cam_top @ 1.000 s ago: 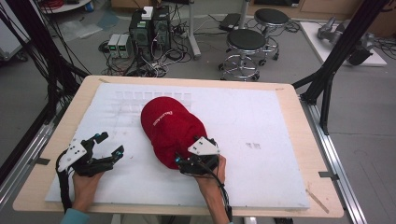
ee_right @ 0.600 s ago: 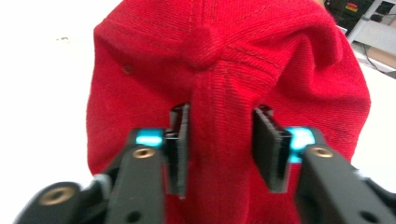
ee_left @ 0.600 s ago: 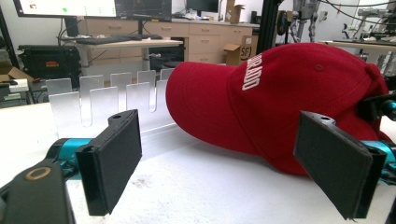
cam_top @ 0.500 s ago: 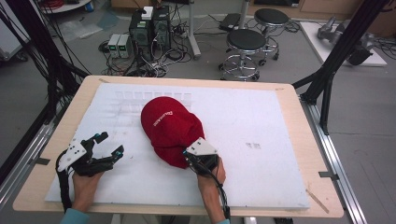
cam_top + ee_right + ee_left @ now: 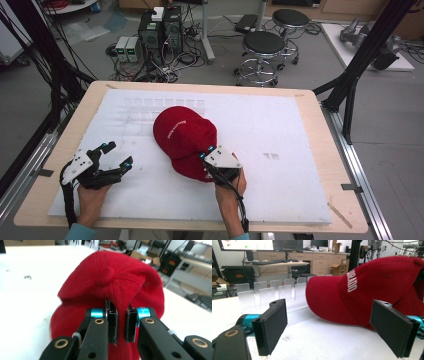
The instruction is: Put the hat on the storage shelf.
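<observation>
Now the right gripper [image 5: 119, 326] has just been closing, and its jaws stand nearly together with a fold of the cap's [image 5: 110, 290] red cloth pinched between the pads, just below the button [image 5: 105, 275] on the crown. The pinch sits at the back of the crown, the end nearest the person, which looks like the easiest place to gather loose cloth; the stiff front would not bunch so readily. Seen from above, that gripper [image 5: 212, 161] meets the cap [image 5: 184, 134] at its near edge, with the hand [image 5: 227, 192] behind it and low to the table.

Out from the cap, the left gripper [image 5: 114, 161] rests to its left, apart from it. Its jaws are wide open with nothing between the pads [image 5: 272, 325]; along them the cap [image 5: 362, 290] lies a little way ahead on the white sheet [image 5: 317, 340], white lettering showing on its side. My guess is that this gripper waits there, aimed at the cap's side, so it can come in for a second hold once the right one has lifted or steadied the crown.

Behind the cap, on the far side from the person, a row of clear tabs [image 5: 272, 293] stands up from the sheet [image 5: 280, 150], which covers most of the table [image 5: 320, 120].
</observation>
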{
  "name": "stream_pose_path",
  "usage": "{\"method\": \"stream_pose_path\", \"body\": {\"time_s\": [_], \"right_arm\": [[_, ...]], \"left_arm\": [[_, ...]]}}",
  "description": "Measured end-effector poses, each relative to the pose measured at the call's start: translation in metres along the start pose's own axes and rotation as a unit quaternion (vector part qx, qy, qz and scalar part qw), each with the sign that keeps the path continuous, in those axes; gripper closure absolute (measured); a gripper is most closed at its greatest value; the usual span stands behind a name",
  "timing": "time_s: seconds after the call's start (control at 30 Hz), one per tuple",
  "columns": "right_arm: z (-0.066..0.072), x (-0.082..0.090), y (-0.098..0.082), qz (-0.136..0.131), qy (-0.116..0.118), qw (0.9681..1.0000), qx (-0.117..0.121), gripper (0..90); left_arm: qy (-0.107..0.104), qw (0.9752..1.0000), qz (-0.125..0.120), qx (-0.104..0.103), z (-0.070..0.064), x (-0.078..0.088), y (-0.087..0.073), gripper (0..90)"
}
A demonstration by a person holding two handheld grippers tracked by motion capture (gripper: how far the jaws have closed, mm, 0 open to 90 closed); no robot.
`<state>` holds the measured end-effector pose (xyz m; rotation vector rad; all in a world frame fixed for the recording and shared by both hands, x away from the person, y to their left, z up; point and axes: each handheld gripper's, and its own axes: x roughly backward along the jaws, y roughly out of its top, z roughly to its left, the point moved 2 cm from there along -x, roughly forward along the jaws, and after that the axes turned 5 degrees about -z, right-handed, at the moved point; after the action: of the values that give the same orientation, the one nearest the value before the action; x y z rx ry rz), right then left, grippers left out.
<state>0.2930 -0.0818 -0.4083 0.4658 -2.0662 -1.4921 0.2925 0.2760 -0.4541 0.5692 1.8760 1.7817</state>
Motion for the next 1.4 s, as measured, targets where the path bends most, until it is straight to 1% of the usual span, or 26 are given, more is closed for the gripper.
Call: {"method": "stream_pose_path", "body": {"time_s": [0.07,0.17,0.33,0.37,0.43,0.53,0.6,0.63,0.7,0.8,0.87,0.9,0.97,1.0,1.03,1.1,1.13,1.17,1.23,1.27,1.3,1.33,1.4], "right_arm": [[-0.003,0.004,0.005,-0.016,-0.002,0.9999,0.005,84.6],[-0.007,0.01,0.013,-0.037,0.003,0.9993,0.005,84.7],[-0.015,0.017,0.023,-0.064,0.03,0.9975,-0.009,84.7],[-0.017,0.018,0.025,-0.065,0.034,0.9972,-0.009,84.7],[-0.019,0.021,0.027,-0.062,0.045,0.9969,-0.017,84.7],[-0.024,0.024,0.03,-0.064,0.067,0.9953,-0.028,84.7],[-0.028,0.026,0.032,-0.066,0.076,0.9945,-0.029,84.7],[-0.029,0.027,0.032,-0.068,0.081,0.9939,-0.031,84.7],[-0.032,0.029,0.034,-0.071,0.099,0.9919,-0.035,84.7],[-0.036,0.033,0.039,-0.08,0.123,0.9888,-0.029,84.7],[-0.039,0.036,0.042,-0.086,0.142,0.9857,-0.028,84.7],[-0.04,0.037,0.044,-0.091,0.151,0.9841,-0.025,84.7],[-0.043,0.039,0.047,-0.095,0.168,0.9809,-0.025,84.7],[-0.044,0.039,0.048,-0.099,0.174,0.9794,-0.024,84.7],[-0.045,0.04,0.049,-0.102,0.182,0.9777,-0.024,84.7],[-0.045,0.041,0.051,-0.105,0.198,0.9742,-0.024,84.7],[-0.045,0.041,0.052,-0.106,0.207,0.9723,-0.023,84.6],[-0.045,0.041,0.053,-0.106,0.213,0.9711,-0.021,84.6],[-0.045,0.04,0.055,-0.106,0.225,0.9683,-0.018,84.6],[-0.046,0.04,0.055,-0.106,0.23,0.9672,-0.017,84.6],[-0.046,0.039,0.056,-0.104,0.235,0.9664,-0.015,84.6],[-0.046,0.039,0.056,-0.104,0.237,0.9658,-0.015,84.6],[-0.046,0.038,0.058,-0.104,0.244,0.964,-0.012,84.3]], "left_arm": [[0.0,1.0,0.001,-0.001,0.0,0.0,0.0,14.9],[0.0,1.0,0.0,0.0,0.0,0.0,0.0,14.9],[-0.001,1.0,0.0,0.001,0.0,0.0,0.0,14.9],[-0.001,1.0,0.001,0.0,0.001,0.0,0.0,15.0],[0.0,1.0,0.001,0.001,0.001,0.0,0.0,15.0],[-0.001,1.0,0.001,0.001,0.0,0.0,0.0,15.0],[-0.001,1.0,0.002,0.004,0.001,0.0,0.0,15.0],[-0.001,1.0,0.004,0.005,0.002,0.0,0.0,15.0],[-0.002,0.9999,0.008,0.011,0.002,-0.002,0.0,15.1],[-0.007,0.9999,0.01,0.007,0.002,-0.002,0.0,15.2],[-0.012,0.9999,0.009,0.008,0.002,-0.002,0.0,15.2],[-0.015,0.9998,0.007,0.012,0.003,-0.002,0.0,15.2],[-0.022,0.9996,0.004,0.016,0.004,-0.001,0.001,15.1],[-0.029,0.9995,0.005,0.014,0.004,-0.001,0.001,15.1],[-0.037,0.9993,0.008,0.008,0.005,-0.001,0.001,15.1],[-0.046,0.9984,0.031,-0.008,0.005,-0.002,0.003,15.1],[-0.053,0.9977,0.04,-0.009,0.005,-0.002,0.005,15.1],[-0.06,0.9971,0.045,-0.004,0.004,-0.002,0.007,15.1],[-0.075,0.9959,0.049,0.006,0.002,-0.002,0.011,15.1],[-0.085,0.9949,0.052,0.01,0.001,-0.002,0.013,15.1],[-0.092,0.9941,0.056,0.009,0.001,-0.003,0.015,15.1],[-0.102,0.9927,0.062,0.01,-0.001,-0.003,0.018,15.1],[-0.128,0.9888,0.075,0.017,-0.003,-0.005,0.024,15.0]]}}
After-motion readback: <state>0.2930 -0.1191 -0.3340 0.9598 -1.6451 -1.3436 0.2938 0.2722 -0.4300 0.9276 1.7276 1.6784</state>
